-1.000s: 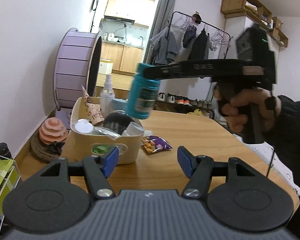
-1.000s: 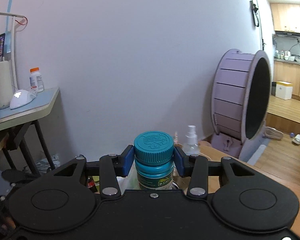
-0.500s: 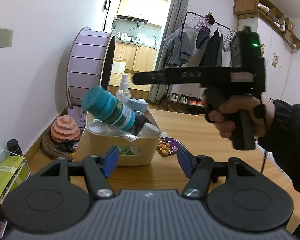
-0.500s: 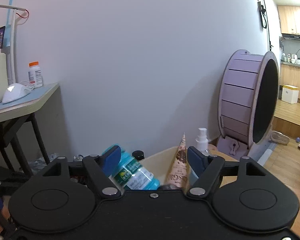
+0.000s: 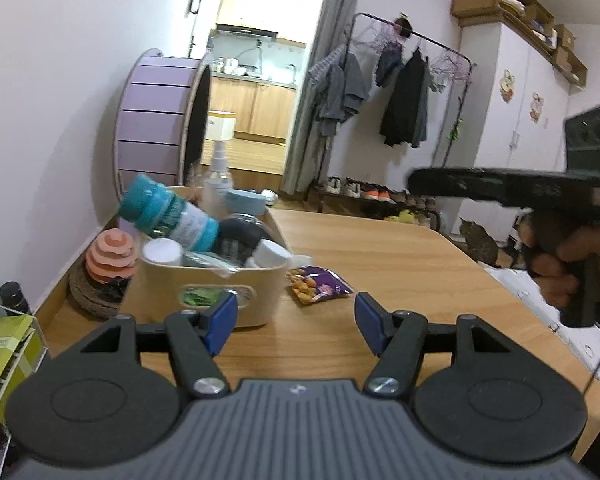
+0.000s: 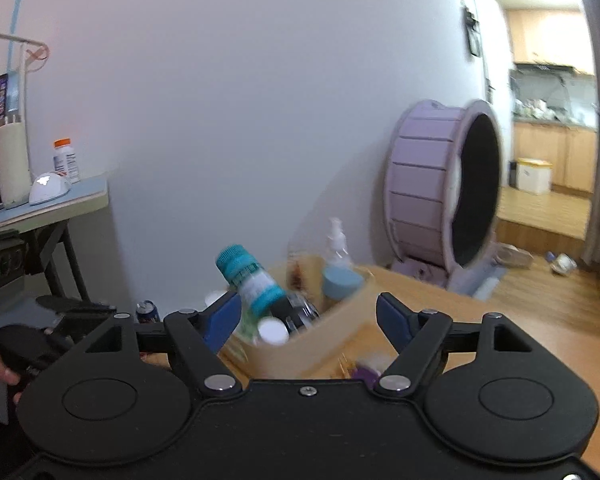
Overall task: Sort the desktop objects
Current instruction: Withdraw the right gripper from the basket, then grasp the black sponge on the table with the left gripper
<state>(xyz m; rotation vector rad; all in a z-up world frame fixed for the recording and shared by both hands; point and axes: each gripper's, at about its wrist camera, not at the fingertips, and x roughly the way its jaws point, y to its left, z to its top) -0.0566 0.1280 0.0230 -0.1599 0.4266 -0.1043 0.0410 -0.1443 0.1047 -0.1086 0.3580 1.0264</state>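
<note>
Released, the teal bottle (image 5: 168, 216) now lies tilted, seemingly propped, in the bin (image 5: 204, 292); both grippers (image 5: 292, 320) (image 6: 308, 320) gape empty.

The desk (image 5: 380, 264) is smooth wood with a soft shine. The bin (image 5: 216, 292) on it looks like smooth, matt, cream plastic. The teal bottle (image 5: 168, 216) lying on top of the bin's things is shiny plastic with a ridged cap and a paper label. The spray bottle (image 5: 218, 176) is clear plastic. The snack bag (image 5: 320, 286) beside the bin is shiny, crinkly foil. The left gripper (image 5: 292, 322) is matt black plastic with blue rubbery-looking pads and shiny metal screws. The right gripper (image 6: 308, 320) looks the same. The big purple wheel (image 5: 160, 120) has smooth, matt slats.
</note>
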